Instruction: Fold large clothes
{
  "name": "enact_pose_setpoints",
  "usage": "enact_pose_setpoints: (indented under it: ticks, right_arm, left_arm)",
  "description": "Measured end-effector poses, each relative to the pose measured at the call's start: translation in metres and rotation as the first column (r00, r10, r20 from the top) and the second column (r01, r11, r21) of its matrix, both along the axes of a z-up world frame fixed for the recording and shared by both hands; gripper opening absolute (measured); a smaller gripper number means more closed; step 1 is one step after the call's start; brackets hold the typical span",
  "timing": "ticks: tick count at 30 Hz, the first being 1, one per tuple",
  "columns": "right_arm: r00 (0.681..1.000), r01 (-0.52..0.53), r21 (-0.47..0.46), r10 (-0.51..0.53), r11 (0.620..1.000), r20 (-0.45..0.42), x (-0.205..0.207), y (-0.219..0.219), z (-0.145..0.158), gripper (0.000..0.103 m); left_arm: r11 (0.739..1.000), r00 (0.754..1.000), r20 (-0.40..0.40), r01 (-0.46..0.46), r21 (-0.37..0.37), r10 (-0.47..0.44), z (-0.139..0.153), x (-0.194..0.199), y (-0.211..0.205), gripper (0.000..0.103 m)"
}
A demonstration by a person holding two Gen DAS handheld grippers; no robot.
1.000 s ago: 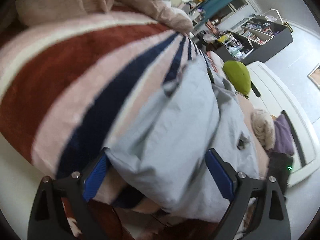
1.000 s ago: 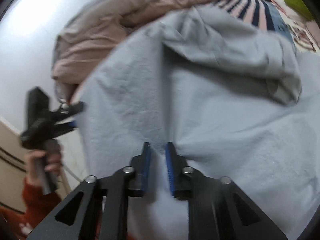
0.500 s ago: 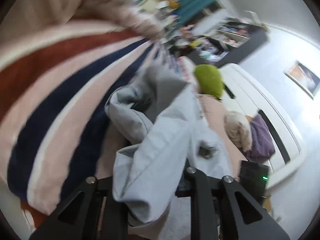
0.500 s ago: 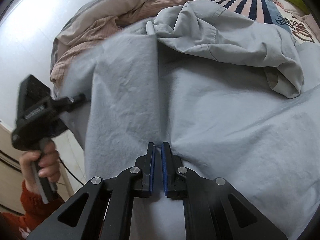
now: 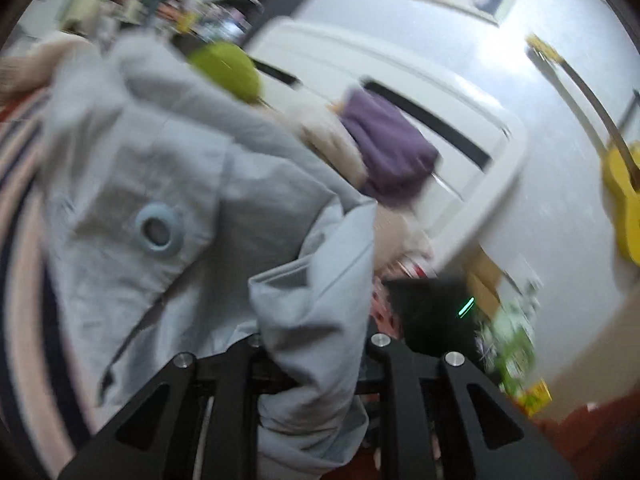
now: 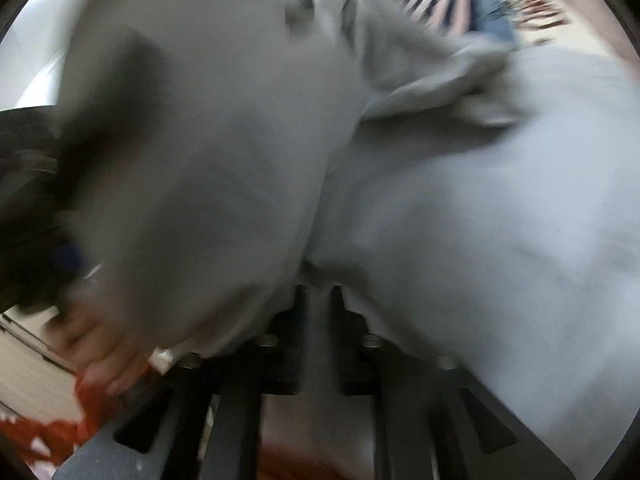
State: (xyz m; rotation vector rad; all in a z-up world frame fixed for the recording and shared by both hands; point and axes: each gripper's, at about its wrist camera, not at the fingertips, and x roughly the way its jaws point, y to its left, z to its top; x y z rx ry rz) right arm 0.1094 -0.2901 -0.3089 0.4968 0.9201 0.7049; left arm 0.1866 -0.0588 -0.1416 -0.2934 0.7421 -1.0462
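Observation:
A large light grey hooded garment (image 5: 160,184) with a round eyelet fills the left wrist view. My left gripper (image 5: 312,344) is shut on a fold of its edge, lifted off the bed. In the right wrist view the same grey garment (image 6: 460,220) fills the frame, blurred. My right gripper (image 6: 318,296) is shut on a pinch of its cloth. The other hand-held gripper and a hand (image 6: 92,344) show at the lower left there.
A striped blanket (image 5: 16,168) lies under the garment. A green cushion (image 5: 228,68), a purple cloth (image 5: 388,148) and a beige bundle sit by the white headboard (image 5: 400,80). A black device (image 5: 436,312) with a green light and a yellow guitar (image 5: 624,208) are at the right.
Both grippers have lifted and swung the grey garment up. The left view has turned from the striped blanket toward the headboard and wall. The right view is now blurred and filled by cloth.

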Motion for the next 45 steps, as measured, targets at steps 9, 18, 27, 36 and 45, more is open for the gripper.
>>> enact_pose_setpoints:
  ticks: [9, 18, 27, 36, 45]
  right_arm:
    - [0.967, 0.243, -0.035, -0.239, 0.969, 0.092, -0.015, -0.139, 0.054, 0.064]
    - [0.994, -0.071, -0.024, 0.072, 0.997, 0.076, 0.080, -0.076, 0.091, 0.094]
    - [0.991, -0.014, -0.138, 0.032, 0.990, 0.130, 0.077, -0.057, 0.080, 0.024]
    - [0.982, 0.172, -0.056, -0.168, 0.983, 0.083, 0.029, -0.147, 0.067, 0.023]
    - [0.966, 0.233, -0.108, -0.243, 0.966, -0.087, 0.035, -0.171, -0.010, 0.037]
  left_arm:
    - [0.988, 0.985, -0.110, 0.140, 0.069, -0.132, -0.048, -0.004, -0.049, 0.015]
    - [0.990, 0.987, -0.107, 0.124, 0.066, -0.117, -0.044, -0.014, -0.064, 0.015]
    - [0.979, 0.979, -0.021, 0.203, -0.003, -0.203, -0.002, -0.046, -0.044, 0.083]
    - [0.997, 0.999, 0.049, 0.004, 0.081, -0.008, 0.035, -0.025, -0.006, 0.096]
    - [0.979, 0.979, -0.187, -0.047, 0.199, 0.085, -0.053, 0.045, -0.039, 0.096]
